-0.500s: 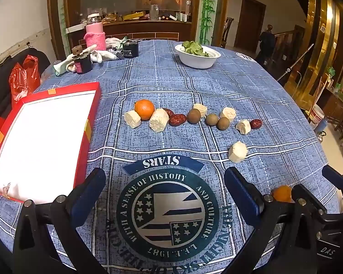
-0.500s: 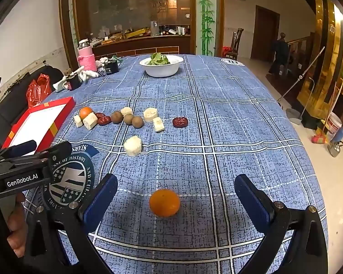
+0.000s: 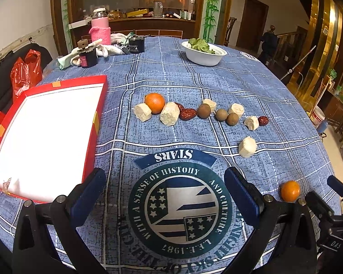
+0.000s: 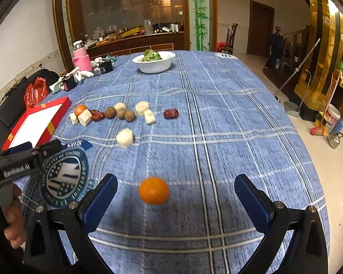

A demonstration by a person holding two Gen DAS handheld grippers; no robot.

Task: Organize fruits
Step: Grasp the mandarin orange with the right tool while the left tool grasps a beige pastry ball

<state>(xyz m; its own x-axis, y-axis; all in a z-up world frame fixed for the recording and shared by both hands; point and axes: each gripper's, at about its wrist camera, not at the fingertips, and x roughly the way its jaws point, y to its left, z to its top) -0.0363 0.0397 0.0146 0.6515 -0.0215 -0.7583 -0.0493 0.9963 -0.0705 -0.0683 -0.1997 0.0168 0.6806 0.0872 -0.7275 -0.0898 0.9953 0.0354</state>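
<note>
A loose orange (image 4: 153, 190) lies on the blue tablecloth just ahead of my right gripper (image 4: 176, 196), which is open and empty; the orange sits between the fingers, left of centre. It also shows in the left wrist view (image 3: 290, 191). My left gripper (image 3: 164, 191) is open and empty over the round printed emblem (image 3: 179, 207). Farther out lies a row of fruit: another orange (image 3: 155, 102), white chunks (image 3: 170, 117), red dates (image 3: 188, 114) and brown round fruits (image 3: 204, 111). One white chunk (image 3: 247, 147) lies apart, nearer. A red box (image 3: 45, 132) with white inside is at left.
A white bowl of greens (image 3: 203, 53) stands at the far side. A pink bottle (image 3: 100, 30), a dark jar (image 3: 88, 56), cloths and a black box (image 3: 136, 44) crowd the far left. A red bag (image 3: 25, 70) hangs past the table's left edge. The table drops off at right.
My right gripper has shifted a little right and forward, so the near orange sits left of centre between its fingers and shows more fully in the left wrist view. The left gripper barely moved.
</note>
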